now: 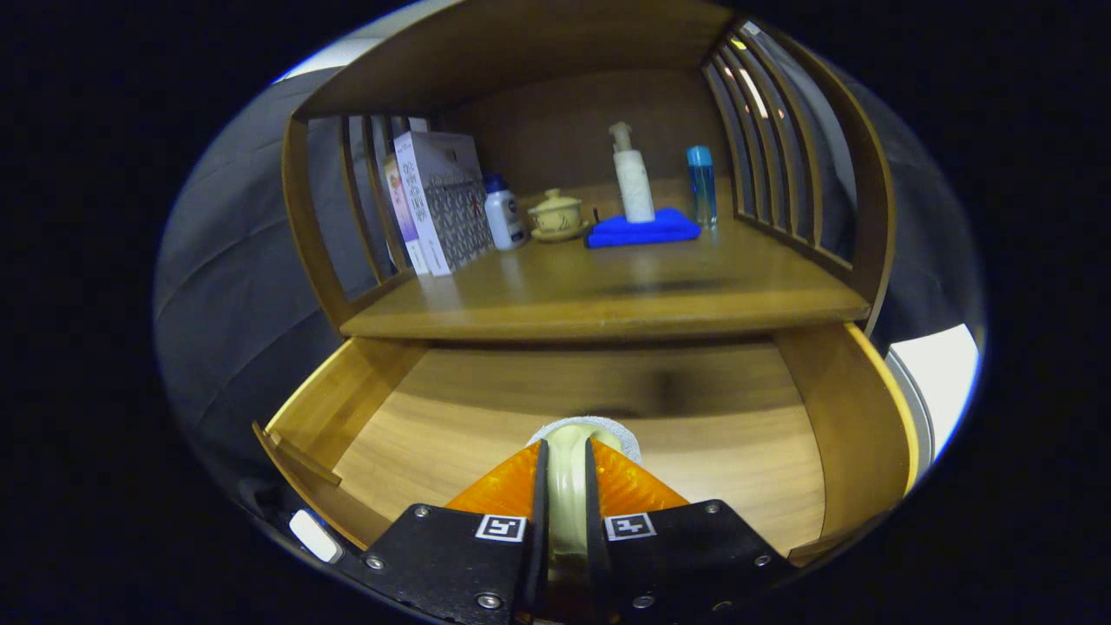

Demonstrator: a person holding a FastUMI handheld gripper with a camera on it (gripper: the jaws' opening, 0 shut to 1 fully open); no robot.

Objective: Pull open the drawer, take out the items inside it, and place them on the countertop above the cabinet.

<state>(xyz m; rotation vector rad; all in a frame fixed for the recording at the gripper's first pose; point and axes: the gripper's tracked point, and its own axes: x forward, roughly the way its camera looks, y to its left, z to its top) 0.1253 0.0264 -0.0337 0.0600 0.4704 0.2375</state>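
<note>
My gripper (pixel 566 451) is shut on a pale cream item (pixel 568 477) with a grey-white textured edge, pinched upright between both fingers. It hangs over the front part of the open wooden drawer (pixel 330 404), whose bare floor stretches beyond the fingers. Whether the item touches the drawer floor I cannot tell. Above the drawer lies the wooden countertop (pixel 608 299), inside a slatted shelf frame.
At the back of the countertop stand a patterned box (pixel 443 200), a small white bottle with a blue cap (pixel 503 213), a lidded cup on a saucer (pixel 555 214), a pump bottle (pixel 634 178) on a folded blue cloth (pixel 642 230), and a blue bottle (pixel 701 184). Slatted side walls (pixel 781 165) flank the counter.
</note>
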